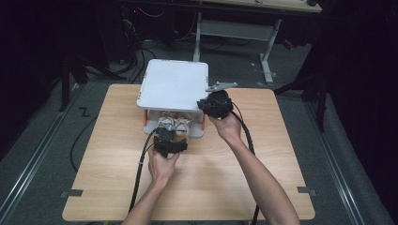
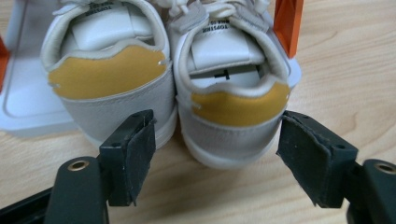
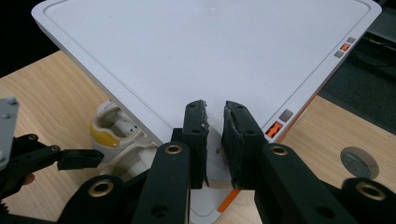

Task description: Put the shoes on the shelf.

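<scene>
Left gripper (image 2: pixel 212 154), jaws wide and empty, straddles the heel of the right-hand shoe (image 2: pixel 233 102) on the white rack's (image 1: pixel 173 84) lower shelf: centre pads on its sides, squeeze squarely, draw straight back along its long axis, heel toward the person; right gripper (image 3: pixel 215 135), nearly shut, pinches the rack's top corner.

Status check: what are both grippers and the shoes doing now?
Left gripper open, jaws astride right shoe's heel. Right gripper shut on rack's top shelf. Nothing blocking.

Lab or test room — dark surround, cables (image 1: pixel 136 61) on grey floor (image 1: pixel 42 136), wooden table (image 1: pixel 211 178), floor rails (image 1: pixel 28 166).
</scene>
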Action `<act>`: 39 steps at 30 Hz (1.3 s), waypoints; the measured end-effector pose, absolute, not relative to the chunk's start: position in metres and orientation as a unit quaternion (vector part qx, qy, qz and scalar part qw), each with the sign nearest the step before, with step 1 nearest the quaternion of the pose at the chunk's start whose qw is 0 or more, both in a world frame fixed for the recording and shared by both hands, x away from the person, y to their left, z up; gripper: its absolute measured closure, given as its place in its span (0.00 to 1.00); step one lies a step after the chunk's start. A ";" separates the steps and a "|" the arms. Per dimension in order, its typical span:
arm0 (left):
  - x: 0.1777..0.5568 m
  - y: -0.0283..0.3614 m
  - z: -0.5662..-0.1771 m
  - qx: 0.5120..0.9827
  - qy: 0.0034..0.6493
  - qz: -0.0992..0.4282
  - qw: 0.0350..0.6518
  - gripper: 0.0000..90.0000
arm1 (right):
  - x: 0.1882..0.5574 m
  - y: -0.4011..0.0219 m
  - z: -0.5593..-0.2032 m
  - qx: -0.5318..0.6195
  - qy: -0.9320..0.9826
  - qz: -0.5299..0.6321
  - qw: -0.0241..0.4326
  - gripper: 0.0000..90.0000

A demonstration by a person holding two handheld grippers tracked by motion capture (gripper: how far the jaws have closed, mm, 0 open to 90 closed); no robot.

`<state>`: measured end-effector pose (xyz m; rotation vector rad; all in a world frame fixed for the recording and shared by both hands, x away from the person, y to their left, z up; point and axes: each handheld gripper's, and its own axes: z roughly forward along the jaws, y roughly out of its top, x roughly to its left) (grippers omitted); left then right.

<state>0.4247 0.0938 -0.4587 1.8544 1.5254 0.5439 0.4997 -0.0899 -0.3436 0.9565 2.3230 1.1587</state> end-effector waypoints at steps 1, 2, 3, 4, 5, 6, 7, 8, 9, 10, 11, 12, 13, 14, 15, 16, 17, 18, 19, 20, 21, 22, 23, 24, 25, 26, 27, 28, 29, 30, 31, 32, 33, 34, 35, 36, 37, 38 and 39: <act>0.427 0.093 -0.458 0.710 0.584 0.208 0.334 0.32 | 0.500 -0.090 -0.344 0.339 0.825 0.411 0.187 0.88; 0.430 0.092 -0.458 0.710 0.584 0.208 0.333 0.33 | 0.500 -0.090 -0.344 0.340 0.825 0.411 0.187 0.88; 0.432 0.091 -0.458 0.708 0.586 0.208 0.334 0.34 | 0.500 -0.090 -0.344 0.339 0.825 0.412 0.188 0.89; 0.434 0.091 -0.459 0.705 0.586 0.206 0.342 0.35 | 0.500 -0.090 -0.344 0.340 0.824 0.412 0.187 0.89; 0.438 0.091 -0.459 0.705 0.586 0.201 0.345 0.36 | 0.500 -0.091 -0.344 0.338 0.824 0.413 0.188 0.89; 0.440 0.090 -0.459 0.707 0.586 0.202 0.342 0.36 | 0.500 -0.091 -0.344 0.338 0.824 0.414 0.187 0.89; 0.442 0.089 -0.459 0.709 0.584 0.203 0.338 0.37 | 0.500 -0.091 -0.344 0.338 0.824 0.415 0.188 0.89; 0.445 0.088 -0.459 0.711 0.583 0.206 0.334 0.36 | 0.500 -0.092 -0.344 0.337 0.824 0.415 0.188 0.90; 0.447 0.088 -0.459 0.712 0.583 0.205 0.334 0.35 | 0.500 -0.092 -0.344 0.337 0.824 0.414 0.188 0.90; 0.449 0.087 -0.458 0.710 0.585 0.205 0.333 0.35 | 0.500 -0.092 -0.344 0.338 0.824 0.415 0.187 0.90; 0.448 0.086 -0.458 0.711 0.585 0.207 0.332 0.35 | 0.500 -0.092 -0.344 0.337 0.824 0.414 0.188 0.90; 0.446 0.084 -0.459 0.713 0.582 0.215 0.327 0.35 | 0.500 -0.092 -0.344 0.337 0.824 0.414 0.189 0.90; 0.444 0.083 -0.459 0.714 0.580 0.220 0.324 0.35 | 0.499 -0.092 -0.344 0.337 0.824 0.414 0.189 0.90; 0.440 0.082 -0.459 0.717 0.576 0.224 0.324 0.35 | 0.499 -0.092 -0.344 0.338 0.824 0.415 0.188 0.90; 0.437 0.083 -0.460 0.717 0.575 0.224 0.326 0.36 | 0.499 -0.093 -0.345 0.337 0.824 0.415 0.188 0.90; 0.433 0.085 -0.459 0.712 0.578 0.223 0.331 0.36 | 0.499 -0.093 -0.345 0.337 0.824 0.415 0.189 0.90; 0.429 0.087 -0.459 0.706 0.582 0.222 0.337 0.36 | 0.499 -0.092 -0.345 0.338 0.823 0.416 0.188 0.90; 0.424 0.090 -0.457 0.700 0.585 0.225 0.343 0.36 | 0.499 -0.092 -0.345 0.337 0.823 0.415 0.189 0.90; 0.421 0.092 -0.456 0.699 0.585 0.225 0.344 0.36 | 0.499 -0.092 -0.345 0.337 0.824 0.415 0.189 0.90; 0.417 0.093 -0.454 0.698 0.586 0.227 0.343 0.36 | 0.499 -0.092 -0.345 0.337 0.823 0.416 0.189 0.90; 0.414 0.093 -0.453 0.700 0.586 0.230 0.339 0.35 | 0.499 -0.092 -0.345 0.337 0.823 0.416 0.189 0.90; 0.411 0.093 -0.452 0.699 0.587 0.232 0.337 0.35 | 0.499 -0.092 -0.345 0.337 0.823 0.416 0.189 0.90; 0.409 0.094 -0.452 0.699 0.588 0.235 0.331 0.35 | 0.499 -0.092 -0.345 0.337 0.823 0.416 0.189 0.90; 0.409 0.095 -0.451 0.699 0.590 0.237 0.326 0.35 | 0.499 -0.092 -0.345 0.337 0.823 0.416 0.189 0.90; 0.410 0.096 -0.452 0.698 0.594 0.235 0.322 0.35 | 0.499 -0.092 -0.345 0.337 0.823 0.416 0.189 0.90; 0.411 0.097 -0.452 0.696 0.599 0.234 0.320 0.35 | 0.499 -0.092 -0.345 0.337 0.823 0.416 0.189 0.90; 0.412 0.097 -0.454 0.694 0.602 0.232 0.319 0.35 | 0.499 -0.092 -0.345 0.337 0.823 0.416 0.189 0.90; 0.414 0.097 -0.455 0.694 0.604 0.230 0.317 0.35 | 0.499 -0.092 -0.345 0.337 0.823 0.416 0.188 0.90; 0.414 0.097 -0.455 0.694 0.604 0.230 0.317 0.35 | 0.499 -0.092 -0.345 0.337 0.823 0.416 0.188 0.90; 0.418 0.098 -0.457 0.694 0.604 0.224 0.320 0.33 | 0.499 -0.092 -0.345 0.337 0.823 0.416 0.188 0.90; 0.420 0.098 -0.457 0.694 0.604 0.225 0.321 0.33 | 0.499 -0.092 -0.345 0.337 0.823 0.416 0.188 0.90; 0.420 0.098 -0.457 0.694 0.604 0.225 0.321 0.33 | 0.499 -0.092 -0.345 0.337 0.823 0.416 0.188 0.90; 0.424 0.098 -0.457 0.691 0.606 0.227 0.323 0.34 | 0.499 -0.092 -0.345 0.337 0.823 0.416 0.188 0.90; 0.427 0.097 -0.457 0.688 0.609 0.228 0.321 0.34 | 0.499 -0.092 -0.345 0.337 0.823 0.416 0.188 0.90; 0.431 0.097 -0.457 0.689 0.609 0.229 0.319 0.34 | 0.499 -0.092 -0.345 0.338 0.823 0.416 0.188 0.90; 0.434 0.097 -0.456 0.689 0.610 0.231 0.316 0.34 | 0.499 -0.092 -0.345 0.338 0.823 0.416 0.188 0.90; 0.437 0.097 -0.456 0.686 0.613 0.230 0.319 0.35 | 0.499 -0.092 -0.345 0.338 0.823 0.416 0.188 0.90; 0.439 0.098 -0.457 0.681 0.615 0.231 0.323 0.35 | 0.499 -0.092 -0.345 0.339 0.823 0.416 0.187 0.90; 0.441 0.099 -0.457 0.682 0.614 0.231 0.322 0.35 | 0.499 -0.092 -0.345 0.339 0.823 0.416 0.187 0.90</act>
